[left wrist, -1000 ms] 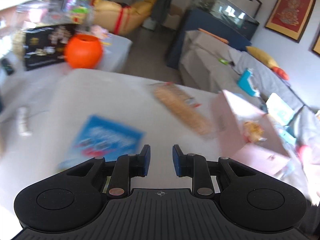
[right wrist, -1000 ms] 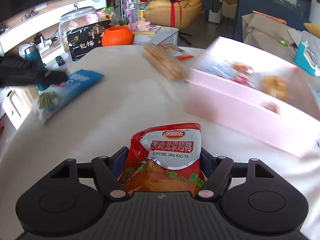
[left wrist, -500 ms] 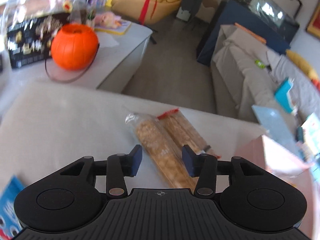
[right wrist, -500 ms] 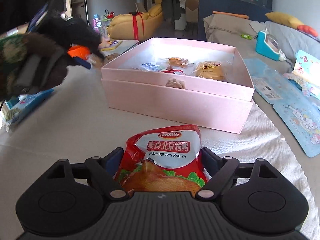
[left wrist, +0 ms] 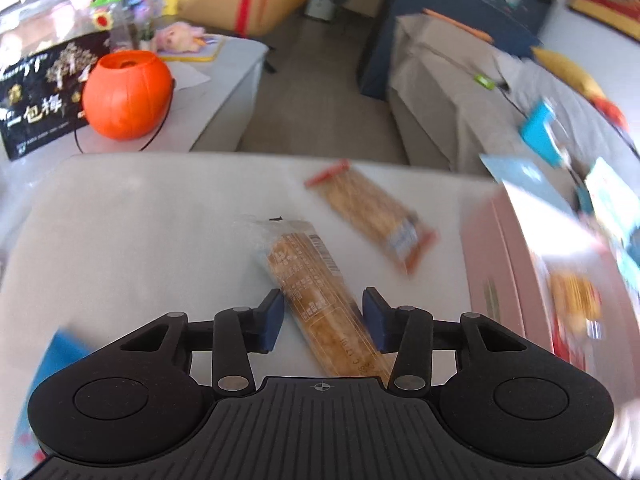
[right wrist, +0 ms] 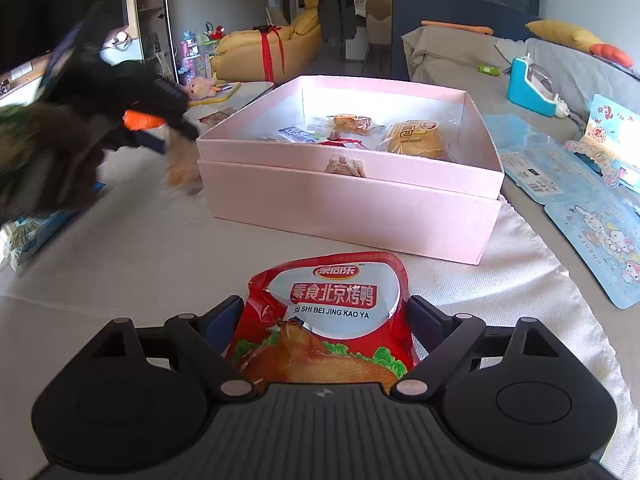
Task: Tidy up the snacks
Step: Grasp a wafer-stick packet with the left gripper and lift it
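My right claw [right wrist: 326, 320] is clamped on a red pouch of vegetarian roast duck [right wrist: 326, 328], its printed face turned up toward the camera and its top edge sticking out past the fingers. The pouch hangs above the pale cloth of the worktop [right wrist: 160, 256], just short of the pink box [right wrist: 352, 204]. That box sits open, and I can see several wrapped snacks already lying inside it, among them a round golden cake [right wrist: 412, 140] toward the right wall and a smaller pastry [right wrist: 352, 123] further back.

On the left wrist view, my left claw [left wrist: 323, 314] has a long clear packet of brown biscuits [left wrist: 316, 288] between its fingers. The blue pads stand either side of the packet with slivers of gap showing, so I cannot tell whether they grip it. A second biscuit packet with red ends [left wrist: 370, 216] lies apart on the worktop, blurred, between the first packet and the pink box's near wall. An orange pumpkin bucket [left wrist: 126, 94] stands on a low table beyond the worktop.
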Tool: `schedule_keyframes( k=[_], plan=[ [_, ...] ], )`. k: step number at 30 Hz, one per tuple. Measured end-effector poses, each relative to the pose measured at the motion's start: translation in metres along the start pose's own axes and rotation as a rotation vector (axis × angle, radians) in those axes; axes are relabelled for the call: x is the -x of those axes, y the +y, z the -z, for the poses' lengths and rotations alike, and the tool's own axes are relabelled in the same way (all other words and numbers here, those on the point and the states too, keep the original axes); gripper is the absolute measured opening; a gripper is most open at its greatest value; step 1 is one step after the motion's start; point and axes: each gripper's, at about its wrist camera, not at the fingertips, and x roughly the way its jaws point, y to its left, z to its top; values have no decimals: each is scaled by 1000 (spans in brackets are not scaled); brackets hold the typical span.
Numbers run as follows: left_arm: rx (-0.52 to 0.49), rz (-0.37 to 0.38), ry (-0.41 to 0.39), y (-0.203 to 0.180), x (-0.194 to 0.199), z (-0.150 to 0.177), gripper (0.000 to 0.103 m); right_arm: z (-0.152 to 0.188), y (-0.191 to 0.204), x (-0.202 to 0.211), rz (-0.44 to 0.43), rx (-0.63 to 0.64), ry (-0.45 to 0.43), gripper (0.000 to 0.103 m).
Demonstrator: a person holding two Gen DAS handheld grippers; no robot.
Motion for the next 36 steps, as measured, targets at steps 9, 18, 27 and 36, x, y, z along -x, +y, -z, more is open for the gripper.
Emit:
schedule_keyframes(
  k=[9,18,27,36],
  plan=[
    [-208,109,48,-15,65,80,48,-2,1,-2,5,16,8,90],
    [-276,188,90,-31,83,115,53,-4,2,-7,-10,29,27,101],
    [-266,167,-13,-50,71,126,51,-2,0,-4,-40,40,55,103],
    [-317,125,-49,-54,87,149,42,2,-10,6,-87,6,41,103]
  ],
)
